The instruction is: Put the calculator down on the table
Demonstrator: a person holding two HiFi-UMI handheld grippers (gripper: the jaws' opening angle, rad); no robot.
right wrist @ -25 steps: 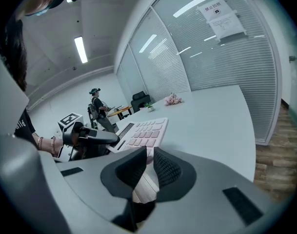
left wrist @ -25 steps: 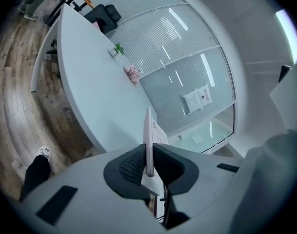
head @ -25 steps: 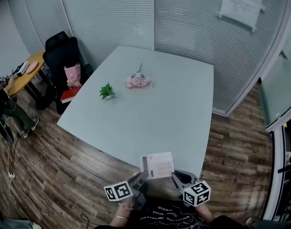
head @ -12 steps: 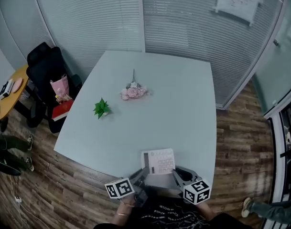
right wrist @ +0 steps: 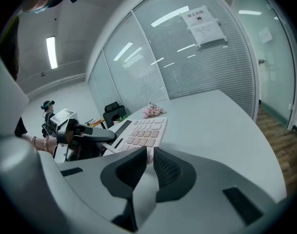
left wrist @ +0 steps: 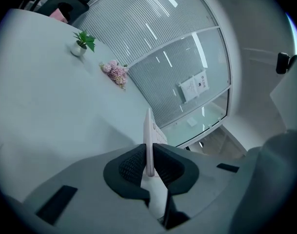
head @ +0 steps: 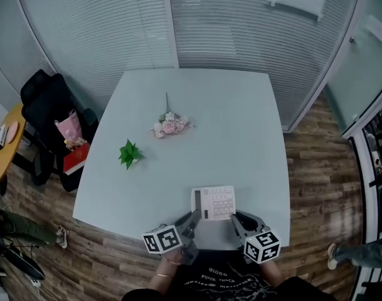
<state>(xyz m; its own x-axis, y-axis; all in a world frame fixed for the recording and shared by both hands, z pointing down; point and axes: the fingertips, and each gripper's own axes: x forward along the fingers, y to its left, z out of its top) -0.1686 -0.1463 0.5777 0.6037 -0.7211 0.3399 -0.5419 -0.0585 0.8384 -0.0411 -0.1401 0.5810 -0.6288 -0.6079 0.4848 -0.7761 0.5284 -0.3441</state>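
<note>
Both grippers hold a pale pink calculator (head: 214, 202) between them, keys up, over the near edge of the light grey table (head: 228, 137). My left gripper (head: 195, 216) is shut on its left edge. In the left gripper view the calculator (left wrist: 149, 130) shows edge-on, pinched between the dark pads of that gripper (left wrist: 149, 164). My right gripper (head: 235, 217) is shut on the right edge; in the right gripper view its pads (right wrist: 149, 159) clamp the calculator's (right wrist: 142, 132) near rim, with the left gripper (right wrist: 85, 133) beyond it. I cannot tell whether the calculator touches the table.
A pink flower bunch (head: 170, 126) and a small green plant (head: 128, 152) lie on the table's far left half. A black chair (head: 49, 99) with a pink bag (head: 68, 129) stands left of the table. Glass walls with blinds close off the back, and wooden floor surrounds the table.
Both grippers carried the calculator forward, from in front of the table's near edge to over its surface. Both grips stayed the same.
</note>
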